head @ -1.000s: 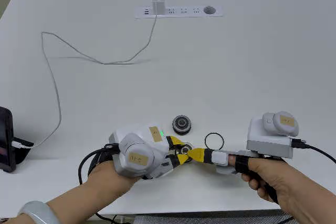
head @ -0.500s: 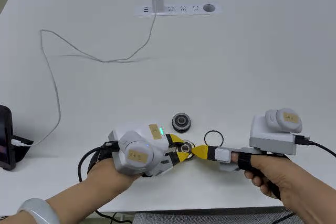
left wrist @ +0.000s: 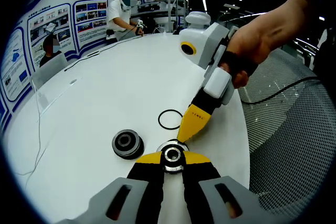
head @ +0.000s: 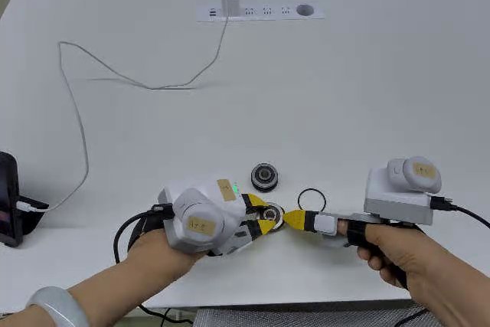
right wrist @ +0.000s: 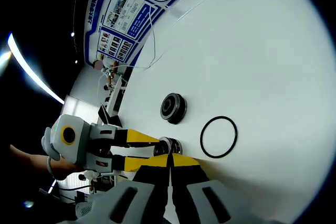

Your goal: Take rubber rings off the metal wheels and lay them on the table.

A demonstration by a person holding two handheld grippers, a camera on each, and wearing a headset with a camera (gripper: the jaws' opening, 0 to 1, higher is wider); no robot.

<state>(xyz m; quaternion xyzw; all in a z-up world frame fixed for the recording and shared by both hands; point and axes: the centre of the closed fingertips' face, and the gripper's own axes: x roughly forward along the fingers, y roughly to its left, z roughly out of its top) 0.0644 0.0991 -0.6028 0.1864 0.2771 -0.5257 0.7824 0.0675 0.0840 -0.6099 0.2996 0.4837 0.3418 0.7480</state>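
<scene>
Clamping wheel (left wrist: 173,154) in left gripper's (left wrist: 173,158) jaws; touching its rim with right gripper's (right wrist: 168,157) closed jaws; loose ring (right wrist: 202,132) on desk (right wrist: 262,51) just beside.

The left gripper (head: 266,218) is showing a rounded white shell with tan stickers, a green light glowing on top, and black jaws ending in yellow tips. A black cable (head: 125,233) is trailing behind it. The right gripper (head: 289,220) is carrying a boxy white shell, one tan sticker and a second cable (head: 462,217). A pale bangle (head: 52,305) is circling the left wrist.
</scene>
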